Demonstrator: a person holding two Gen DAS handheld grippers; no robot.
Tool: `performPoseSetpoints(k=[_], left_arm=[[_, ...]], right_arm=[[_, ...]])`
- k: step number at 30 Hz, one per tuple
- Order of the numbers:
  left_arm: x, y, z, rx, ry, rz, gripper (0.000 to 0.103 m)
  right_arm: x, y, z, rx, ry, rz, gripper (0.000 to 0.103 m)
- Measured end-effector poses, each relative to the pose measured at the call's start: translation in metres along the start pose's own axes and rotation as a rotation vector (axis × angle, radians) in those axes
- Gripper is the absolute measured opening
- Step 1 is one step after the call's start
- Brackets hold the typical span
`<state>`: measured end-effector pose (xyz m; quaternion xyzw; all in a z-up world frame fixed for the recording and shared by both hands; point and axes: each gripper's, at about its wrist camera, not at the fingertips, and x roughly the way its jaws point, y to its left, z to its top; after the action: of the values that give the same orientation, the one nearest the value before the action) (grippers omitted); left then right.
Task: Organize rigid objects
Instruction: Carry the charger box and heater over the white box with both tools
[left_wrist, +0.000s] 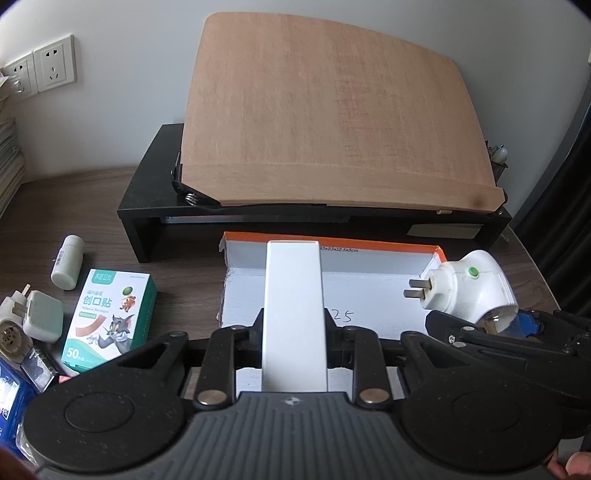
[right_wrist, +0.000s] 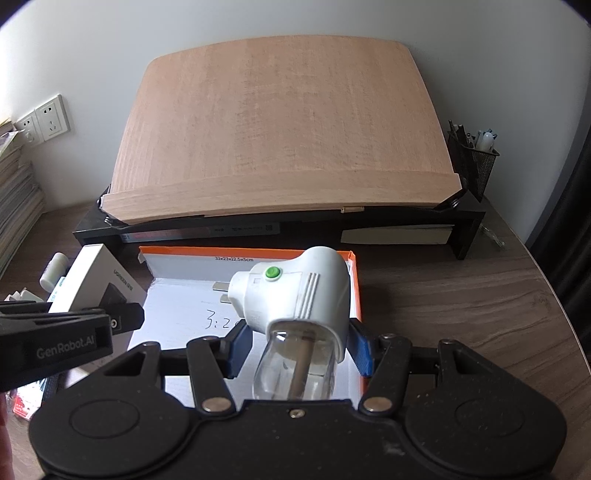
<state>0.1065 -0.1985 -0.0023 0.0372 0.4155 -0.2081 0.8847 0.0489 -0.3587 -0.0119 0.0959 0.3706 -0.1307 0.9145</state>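
1. Left gripper (left_wrist: 293, 332) pinches a long white box (left_wrist: 293, 314) between its fingers; the box stands upright along the fingers, held over the near edge of the open tray.
2. Right gripper (right_wrist: 299, 354) is clamped on a white plug-in vaporizer (right_wrist: 299, 295); blue pads (right_wrist: 364, 354) press its body on both sides, clear bottle toward the camera, plug prongs pointing left, green button on top.
3. Open tray box (right_wrist: 354, 295), orange rim, white inside with handwritten digits, lies on the bench (right_wrist: 461, 314) in front of a black riser shelf (left_wrist: 147, 218) that carries a tilted wooden board (left_wrist: 332, 122).
4. Left of the tray on the bench: bandage carton (left_wrist: 110, 317), small white bottle (left_wrist: 68, 267), white charger plug (left_wrist: 42, 319).
5. Mesh pen holder (right_wrist: 472, 162) stands at the riser's right end.
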Motion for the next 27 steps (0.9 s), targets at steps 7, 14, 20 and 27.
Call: performPoseSetpoints(k=[7, 14, 20, 27], left_arm=[[0.004, 0.000, 0.001, 0.002, 0.004, 0.001, 0.027], [0.010, -0.001, 0.000, 0.000, 0.012, 0.007, 0.027], [0.013, -0.001, 0.001, -0.004, 0.017, 0.014, 0.027], [0.016, -0.002, 0.003, -0.003, 0.016, 0.012, 0.027]], right_arm=[[0.003, 0.000, 0.000, -0.006, -0.001, 0.003, 0.067], [0.009, 0.000, 0.003, -0.017, 0.009, 0.005, 0.067], [0.014, 0.000, 0.005, -0.026, 0.011, -0.002, 0.067], [0.020, 0.000, 0.006, -0.030, 0.018, -0.004, 0.067]])
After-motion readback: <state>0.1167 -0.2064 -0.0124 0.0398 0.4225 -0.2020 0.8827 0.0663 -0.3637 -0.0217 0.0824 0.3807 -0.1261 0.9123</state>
